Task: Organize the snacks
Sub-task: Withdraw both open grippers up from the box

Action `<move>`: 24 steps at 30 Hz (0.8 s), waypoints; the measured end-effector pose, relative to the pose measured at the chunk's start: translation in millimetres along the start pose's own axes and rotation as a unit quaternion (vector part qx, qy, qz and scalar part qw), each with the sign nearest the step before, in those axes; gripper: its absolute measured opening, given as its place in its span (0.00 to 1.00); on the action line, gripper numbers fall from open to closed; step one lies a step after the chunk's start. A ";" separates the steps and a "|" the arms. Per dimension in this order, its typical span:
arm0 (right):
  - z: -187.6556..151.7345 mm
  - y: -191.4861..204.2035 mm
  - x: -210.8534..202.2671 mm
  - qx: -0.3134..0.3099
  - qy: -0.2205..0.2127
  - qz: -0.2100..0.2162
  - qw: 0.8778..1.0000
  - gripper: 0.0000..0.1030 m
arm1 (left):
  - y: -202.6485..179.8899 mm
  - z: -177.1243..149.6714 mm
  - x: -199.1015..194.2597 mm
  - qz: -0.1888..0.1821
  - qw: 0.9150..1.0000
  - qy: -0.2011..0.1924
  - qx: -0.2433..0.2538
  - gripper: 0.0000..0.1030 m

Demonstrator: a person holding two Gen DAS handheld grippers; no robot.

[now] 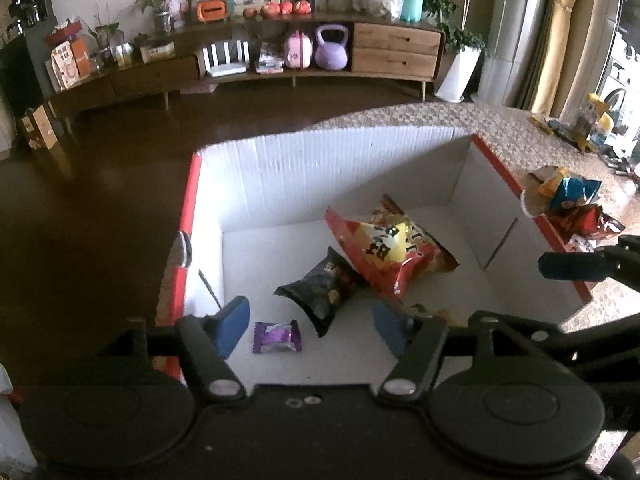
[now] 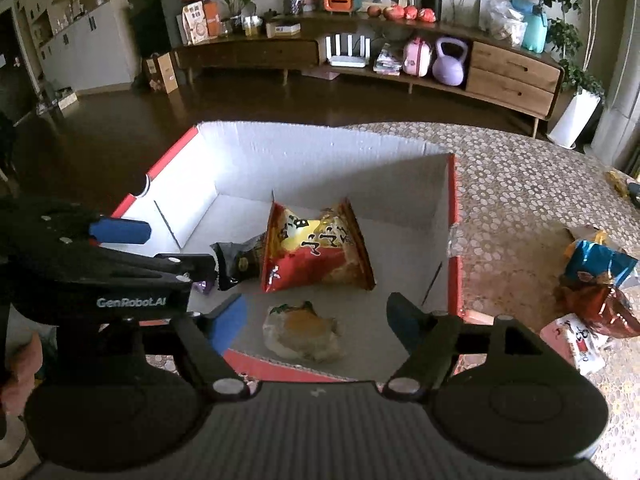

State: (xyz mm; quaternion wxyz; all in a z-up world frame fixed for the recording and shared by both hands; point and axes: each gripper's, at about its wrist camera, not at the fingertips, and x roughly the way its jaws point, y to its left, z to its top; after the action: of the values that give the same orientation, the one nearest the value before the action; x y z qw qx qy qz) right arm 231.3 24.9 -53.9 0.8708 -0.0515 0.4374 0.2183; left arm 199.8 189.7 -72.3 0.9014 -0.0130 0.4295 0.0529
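Note:
A white cardboard box with red edges (image 1: 304,176) (image 2: 304,152) stands on the table. In it lie a red and yellow chip bag (image 1: 394,248) (image 2: 316,250), a black snack bag (image 1: 324,290) (image 2: 236,260), a small purple packet (image 1: 277,337) and a clear-wrapped bun (image 2: 302,332). My left gripper (image 1: 310,328) is open and empty over the box's near left part, above the purple packet. My right gripper (image 2: 320,320) is open and empty over the box's near edge, above the bun. Each gripper shows in the other's view.
More snack bags lie on the patterned table to the right of the box: a blue one (image 2: 600,258) (image 1: 572,190), a red one (image 2: 600,308) (image 1: 584,222) and a white packet (image 2: 576,342). A long wooden sideboard (image 1: 280,60) stands across the dark floor.

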 end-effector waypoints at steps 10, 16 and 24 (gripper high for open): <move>-6.2 -3.3 -43.9 0.016 -0.034 0.001 0.999 0.85 | -7.5 0.5 -37.9 0.006 0.999 -0.040 0.010 0.83; -14.0 -12.2 -72.6 0.031 -0.052 0.000 0.998 0.87 | -21.7 -0.3 -61.8 -0.001 0.998 -0.063 0.017 0.89; -28.5 -28.9 -112.5 0.047 -0.078 -0.003 0.996 0.98 | -45.6 -5.1 -90.2 -0.017 0.995 -0.090 0.030 0.97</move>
State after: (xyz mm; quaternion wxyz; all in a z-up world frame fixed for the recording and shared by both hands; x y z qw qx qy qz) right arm 163.8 -46.7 13.9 0.9045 0.0057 0.3775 0.1982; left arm 144.2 136.4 -6.6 0.9370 0.0114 0.3482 0.0255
